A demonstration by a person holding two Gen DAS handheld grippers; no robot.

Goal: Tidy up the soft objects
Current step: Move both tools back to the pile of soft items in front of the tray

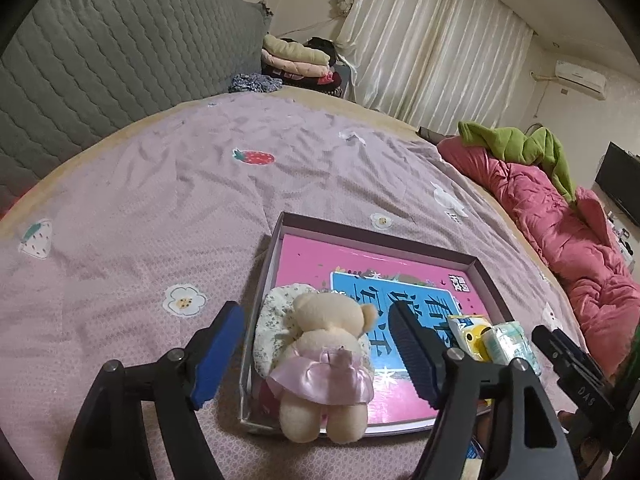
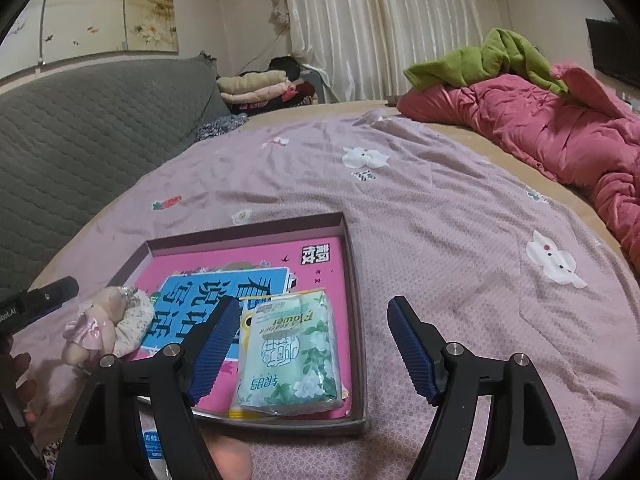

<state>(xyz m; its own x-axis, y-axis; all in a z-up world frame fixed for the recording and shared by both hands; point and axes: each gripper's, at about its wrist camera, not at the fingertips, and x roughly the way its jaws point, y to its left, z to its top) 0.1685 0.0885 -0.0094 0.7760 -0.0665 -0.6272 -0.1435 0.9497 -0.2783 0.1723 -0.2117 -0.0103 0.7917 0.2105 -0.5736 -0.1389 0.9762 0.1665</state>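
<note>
A shallow box [image 1: 376,236] [image 2: 352,264] with a pink and blue book in it lies on the bed. A cream teddy bear in a pink skirt [image 1: 324,364] [image 2: 96,328] lies over the box's near left edge, on a floral cushion [image 1: 276,320] [image 2: 138,318]. My left gripper [image 1: 316,356] is open, its fingers either side of the bear, not touching it. A green tissue pack [image 2: 290,352] [image 1: 508,344] lies on a yellow packet [image 1: 472,338] in the box. My right gripper [image 2: 312,352] is open around the tissue pack.
The bed has a mauve quilt [image 1: 200,208] with strawberry and flower prints. A grey quilted headboard [image 1: 100,52] stands at the left. Folded clothes [image 1: 296,60] are stacked at the back. A pink duvet [image 2: 560,136] and green garment [image 2: 492,60] lie at the right.
</note>
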